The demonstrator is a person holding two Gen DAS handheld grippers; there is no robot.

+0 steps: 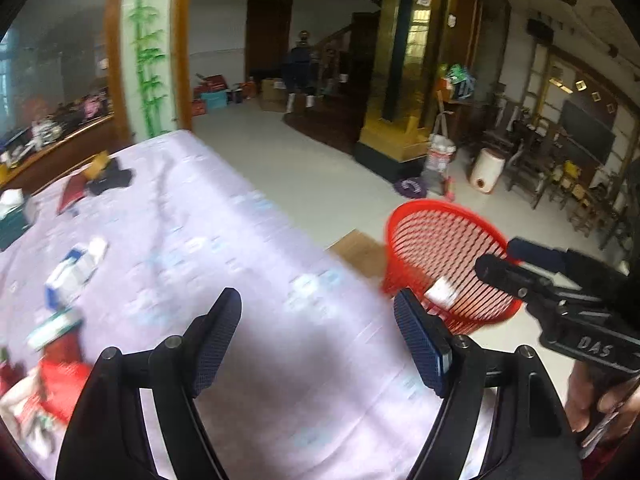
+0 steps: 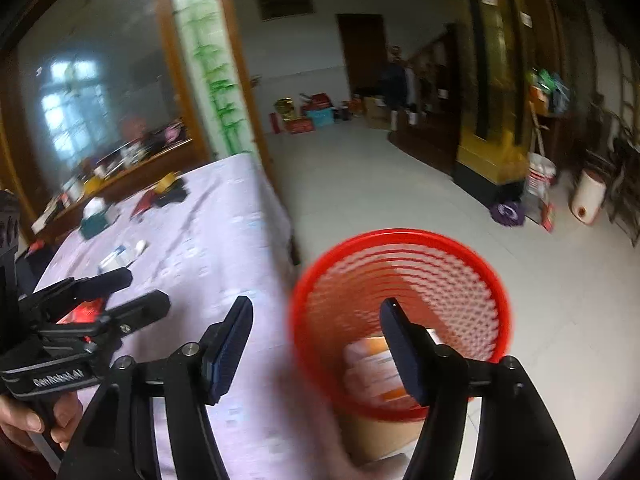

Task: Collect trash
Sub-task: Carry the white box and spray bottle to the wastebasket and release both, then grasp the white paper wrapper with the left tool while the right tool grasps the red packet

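- Lower left of the left wrist view: a red wrapper [image 1: 60, 388] and a green-and-white packet [image 1: 54, 326] lie on the bench [image 1: 248, 248] under its pale lilac cloth. I judge these still to be collected.
- A little higher at the left edge, a blue-and-white carton [image 1: 74, 270] also rests on the cloth, untouched.
- Upper left of the bench: a teal tissue box [image 1: 12, 216], a dark red booklet [image 1: 72, 192] and a dark cloth [image 1: 110, 180]; whether they count as trash I cannot tell.
- Bottom centre: the left tool [image 1: 318, 336] is released, jaws spread over bare cloth, nothing between them.
- Bottom centre of the right wrist view: the right tool [image 2: 316, 344] is likewise released and empty, poised above the basket's mouth.
- Right of centre: the red mesh basket [image 2: 400, 240] stands on the floor just beside the bench edge. Inside lies an orange-and-white box [image 2: 372, 368]; the left view shows a small white piece [image 1: 440, 294] in it too.
- Judgement: the task is partly done, with some trash binned and several pieces left on the bench.
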